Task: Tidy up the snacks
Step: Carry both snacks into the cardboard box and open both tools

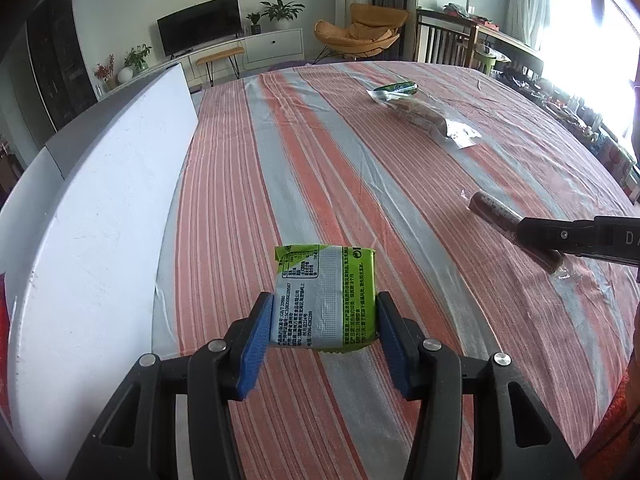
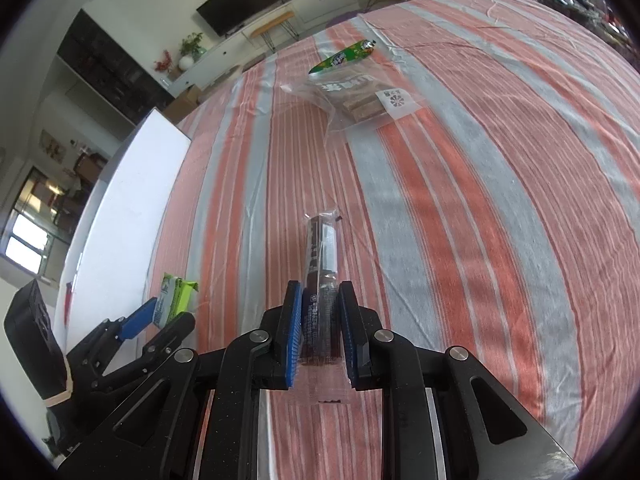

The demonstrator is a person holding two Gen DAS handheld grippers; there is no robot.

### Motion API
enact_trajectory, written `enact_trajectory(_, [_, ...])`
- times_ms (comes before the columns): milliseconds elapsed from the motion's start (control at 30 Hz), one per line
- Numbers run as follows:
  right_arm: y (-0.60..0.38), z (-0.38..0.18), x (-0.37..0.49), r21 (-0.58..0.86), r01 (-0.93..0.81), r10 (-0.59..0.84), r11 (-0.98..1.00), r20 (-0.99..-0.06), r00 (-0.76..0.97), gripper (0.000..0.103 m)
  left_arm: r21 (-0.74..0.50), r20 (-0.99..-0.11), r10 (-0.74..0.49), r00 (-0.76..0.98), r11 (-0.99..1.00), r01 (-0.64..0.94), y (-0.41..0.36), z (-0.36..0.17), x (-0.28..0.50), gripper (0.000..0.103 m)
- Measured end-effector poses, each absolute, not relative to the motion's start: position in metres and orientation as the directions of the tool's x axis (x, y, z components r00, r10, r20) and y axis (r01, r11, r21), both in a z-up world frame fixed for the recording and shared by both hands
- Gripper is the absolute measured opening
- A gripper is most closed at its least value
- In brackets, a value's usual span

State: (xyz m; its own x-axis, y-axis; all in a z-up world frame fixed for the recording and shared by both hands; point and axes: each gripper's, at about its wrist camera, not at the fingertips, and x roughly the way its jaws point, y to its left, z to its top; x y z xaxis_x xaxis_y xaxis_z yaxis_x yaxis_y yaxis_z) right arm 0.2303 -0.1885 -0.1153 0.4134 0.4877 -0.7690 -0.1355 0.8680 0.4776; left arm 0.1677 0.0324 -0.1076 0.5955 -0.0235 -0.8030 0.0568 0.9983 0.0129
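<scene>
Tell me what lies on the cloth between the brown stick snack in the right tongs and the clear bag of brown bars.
Nothing: in the right wrist view only bare striped tablecloth separates the brown stick snack from the clear bag of brown bars.

My left gripper (image 1: pixel 324 322), a black plastic tool with two arms, has bright blue pads (image 1: pixel 256 344) with a bumpy face on the inside of each finger. Round silver screws (image 1: pixel 218 346) sit on top of its black arms, and long slots are cut through the arms. My right gripper (image 2: pixel 320 316) looks the same: black arms, blue ridged pads (image 2: pixel 294 336) and shiny round screws (image 2: pixel 259 336). From the side, the right one shows pale letters on its black body. A tan rubber band (image 2: pixel 60 394) goes around the black handle of my left gripper.
</scene>
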Motion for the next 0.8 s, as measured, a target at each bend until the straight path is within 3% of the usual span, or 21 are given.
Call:
enact_trajectory(133, [-0.199, -0.112, 0.223, 0.621, -0.084, 0.596, 0.779, -0.692, 0.407, 0.019, -0.041, -0.799, -0.068, 0.598, 0.997, 0.059, 0.038, -0.096, 0.162, 0.05])
enact_trajectory(200, [-0.21, -0.115, 0.22, 0.745, -0.022, 0.688, 0.666, -0.603, 0.404, 0.006, -0.096, -0.794, -0.114, 0.598, 0.993, 0.063, 0.043, -0.087, 0.157, 0.05])
enact_trajectory(267, [-0.219, -0.119, 0.215, 0.838, 0.048, 0.752, 0.543, -0.511, 0.416, 0.006, -0.145, -0.781, -0.159, 0.604, 0.987, 0.072, 0.046, -0.076, 0.15, 0.05])
enact_trajectory(333, [-0.217, -0.117, 0.214, 0.792, 0.049, 0.709, 0.608, -0.57, 0.415, 0.007, -0.157, -0.77, -0.176, 0.613, 0.984, 0.086, 0.046, -0.068, 0.143, 0.05])
enact_trajectory(467, [-0.181, -0.102, 0.213, 0.555, -0.121, 0.558, 0.823, -0.751, 0.353, 0.01, -0.166, -0.77, -0.186, 0.61, 0.982, 0.089, 0.05, -0.063, 0.134, 0.05])
enact_trajectory(533, [-0.155, -0.097, 0.212, 0.48, -0.211, 0.524, 0.852, -0.792, 0.314, 0.021, -0.174, -0.772, -0.186, 0.608, 0.982, 0.079, 0.054, -0.062, 0.129, 0.05])
enact_trajectory(600, [-0.13, -0.097, 0.212, 0.423, -0.274, 0.493, 0.864, -0.822, 0.286, 0.042, -0.179, -0.77, -0.188, 0.61, 0.981, 0.076, 0.057, -0.059, 0.125, 0.05])
enact_trajectory(633, [-0.12, -0.097, 0.212, 0.406, -0.295, 0.485, 0.865, -0.828, 0.281, 0.045, -0.177, -0.768, -0.187, 0.613, 0.981, 0.079, 0.058, -0.056, 0.122, 0.05])
enact_trajectory(800, [-0.079, -0.11, 0.207, 0.297, -0.381, 0.412, 0.876, -0.87, 0.269, 0.044, -0.16, -0.743, -0.186, 0.643, 0.982, 0.1, 0.059, -0.035, 0.106, 0.05])
